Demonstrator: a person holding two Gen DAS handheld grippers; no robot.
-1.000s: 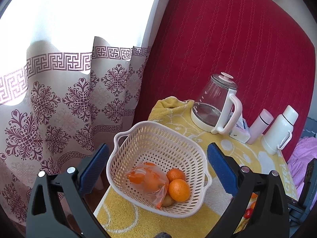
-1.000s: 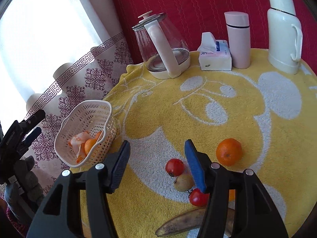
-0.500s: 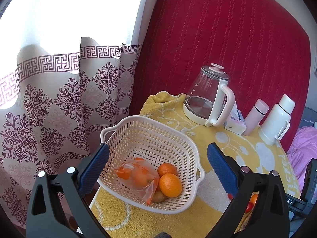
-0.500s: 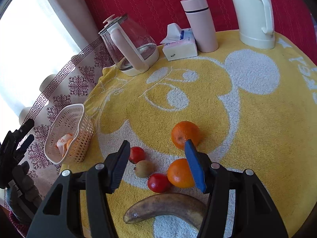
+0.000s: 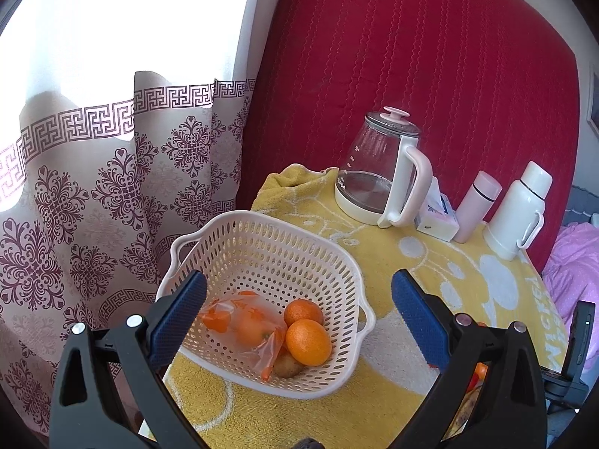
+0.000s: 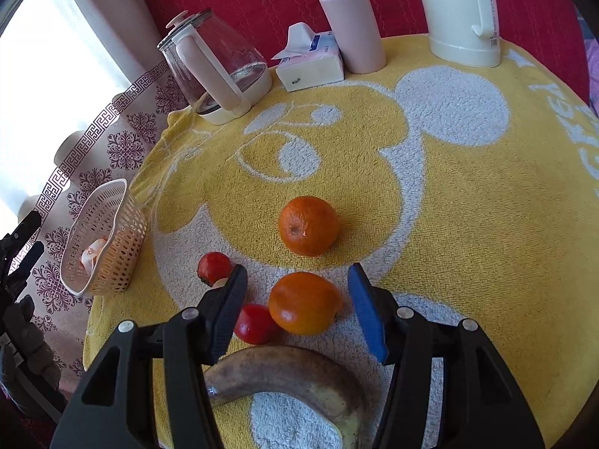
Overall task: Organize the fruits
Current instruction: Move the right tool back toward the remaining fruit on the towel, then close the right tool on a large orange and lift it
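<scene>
Both tongs gape wide and empty. The right gripper [image 6: 297,308] straddles the lower-centre orange [image 6: 304,302]; closing could nudge the touching tomato [image 6: 256,323], rolling it.

Small fruit [image 6: 221,282] behind fingers, perhaps kiwi
</scene>
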